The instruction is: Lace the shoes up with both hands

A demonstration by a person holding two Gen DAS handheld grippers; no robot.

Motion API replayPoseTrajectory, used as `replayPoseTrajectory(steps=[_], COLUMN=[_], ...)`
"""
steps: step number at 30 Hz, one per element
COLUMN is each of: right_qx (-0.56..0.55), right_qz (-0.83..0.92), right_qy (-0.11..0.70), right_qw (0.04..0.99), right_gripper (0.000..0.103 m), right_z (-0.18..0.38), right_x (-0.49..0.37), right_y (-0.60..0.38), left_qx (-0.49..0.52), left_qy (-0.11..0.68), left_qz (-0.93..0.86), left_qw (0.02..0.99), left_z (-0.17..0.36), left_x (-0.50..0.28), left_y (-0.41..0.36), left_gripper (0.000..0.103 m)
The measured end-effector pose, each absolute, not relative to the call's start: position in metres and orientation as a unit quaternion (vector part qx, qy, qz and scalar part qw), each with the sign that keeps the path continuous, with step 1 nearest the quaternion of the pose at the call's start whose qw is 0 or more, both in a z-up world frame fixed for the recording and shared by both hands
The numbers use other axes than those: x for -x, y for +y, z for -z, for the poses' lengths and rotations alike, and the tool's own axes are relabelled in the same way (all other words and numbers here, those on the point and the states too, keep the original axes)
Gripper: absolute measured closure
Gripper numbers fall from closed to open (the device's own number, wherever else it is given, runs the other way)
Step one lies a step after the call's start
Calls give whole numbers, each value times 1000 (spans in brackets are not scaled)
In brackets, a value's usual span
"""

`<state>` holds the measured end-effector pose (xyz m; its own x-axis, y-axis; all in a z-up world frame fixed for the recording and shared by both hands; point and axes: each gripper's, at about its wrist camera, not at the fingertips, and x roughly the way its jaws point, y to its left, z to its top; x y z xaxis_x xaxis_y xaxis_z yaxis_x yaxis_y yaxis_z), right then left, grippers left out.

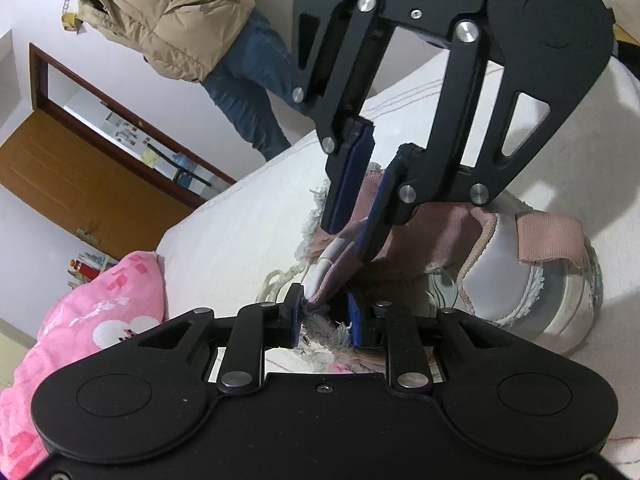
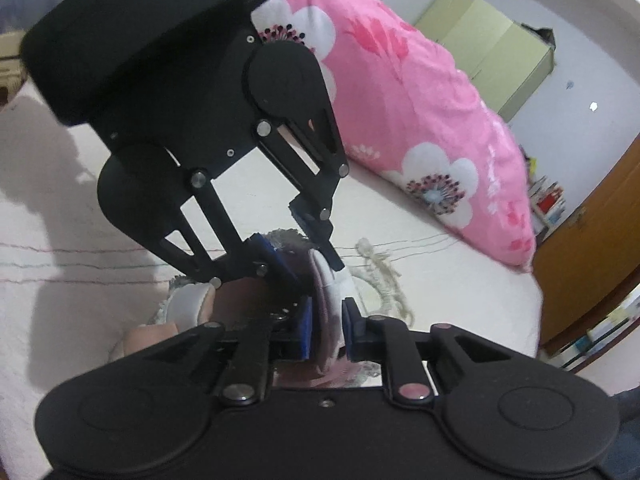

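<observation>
A white and pink shoe [image 1: 500, 280] with frayed trim lies on the bed, its opening toward me. In the left wrist view my right gripper [image 1: 350, 244] reaches down from above and is shut on the pink tongue [image 1: 336, 268]. The right wrist view shows the same tongue [image 2: 326, 300] filling the gap in my right gripper [image 2: 327, 332]. My left gripper [image 1: 324, 318] stands open around the tongue's frayed lower edge, which touches only its left pad. My left gripper [image 2: 318, 274] also shows from the other side. A cream lace [image 1: 276, 280] trails loose on the sheet [image 2: 380, 268].
A pink flowered quilt [image 1: 100, 308] is bunched along the bed's side [image 2: 400, 100]. A person in a beige jacket [image 1: 168, 20] stands beyond the bed's white sheet [image 1: 240, 220]. A brown door [image 2: 580, 260] and a pale green wardrobe [image 2: 492, 48] line the walls.
</observation>
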<state>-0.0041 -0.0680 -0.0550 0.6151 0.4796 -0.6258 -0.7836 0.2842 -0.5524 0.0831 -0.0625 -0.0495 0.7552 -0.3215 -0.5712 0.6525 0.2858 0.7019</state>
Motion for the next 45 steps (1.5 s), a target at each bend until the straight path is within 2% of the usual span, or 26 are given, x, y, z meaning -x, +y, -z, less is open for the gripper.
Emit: replayPoseTrajectory(steps=[4, 7, 9, 12, 14, 15, 22, 28, 31, 34, 45], right_qx=[457, 477, 470, 455, 446, 444, 398, 380, 373, 371, 375], right_qz=[-416, -415, -415, -408, -405, -406, -395, -385, -385, -383, -373], right_qy=[204, 207, 214, 226, 249, 252, 214, 219, 219, 215, 211], right_qw=[759, 747, 749, 758, 758, 758, 800, 812, 815, 818, 822], right_gripper=[87, 78, 78, 80, 90, 92, 93, 93, 93, 93, 93], right_z=[50, 46, 44, 43, 55, 56, 63, 61, 61, 60, 59], right_x=[-4, -8, -14, -24, -35, -36, -25, -28, -28, -27, -27], right_y=[-59, -53, -53, -50, -46, -46, -56, -64, -66, -67, -66], left_qx=[-513, -512, -506, -499, -498, -498, -467, -440, -410, -391, -310], left_qy=[169, 168, 168, 169, 169, 168, 170, 156, 163, 173, 219], left_qz=[308, 311, 313, 316, 315, 314, 299, 236, 195, 174, 151], left_qw=[783, 783, 786, 789, 790, 790, 815, 852, 876, 887, 913], left_z=[47, 45, 44, 43, 43, 43, 43, 53, 56, 56, 38], left_x=[-82, -80, -78, -77, -75, -74, -68, -50, -41, -38, -41], left_y=[-60, -56, -53, -49, -46, -45, -37, -37, -35, -37, -25], left_gripper=[80, 80, 80, 80, 80, 79, 76, 74, 76, 86, 88])
